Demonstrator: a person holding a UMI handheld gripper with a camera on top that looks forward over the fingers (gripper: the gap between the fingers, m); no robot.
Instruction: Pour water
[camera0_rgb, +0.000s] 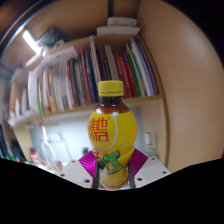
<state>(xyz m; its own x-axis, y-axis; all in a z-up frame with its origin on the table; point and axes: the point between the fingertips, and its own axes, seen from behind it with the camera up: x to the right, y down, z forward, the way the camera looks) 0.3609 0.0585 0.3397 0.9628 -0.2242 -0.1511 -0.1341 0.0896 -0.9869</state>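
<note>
Yellow plastic bottle (112, 140) with an orange cap sits between the gripper (112, 176) fingers, nearest the camera, standing upright. Purple pads (90, 165) show at either side of its lower body, at roughly 7 and 5 o'clock from the bottle's middle, and both appear pressed against it; judgement: the gripper is clamped on the bottle low down, below the label. No tabletop or support is visible under it, so the bottle seems carried.

No receiving cup or glass is visible; its position cannot be confirmed.

Beyond the bottle, from 9 to 2 o'clock, a bookshelf (60, 108) holds a row of upright books (75, 80).

Recommendation: the cap looks fitted, so confirm it is off before tilting. Hold firm, since the grasp is low and the body rounded; tilt slowly to prevent slipping or surging.
</note>
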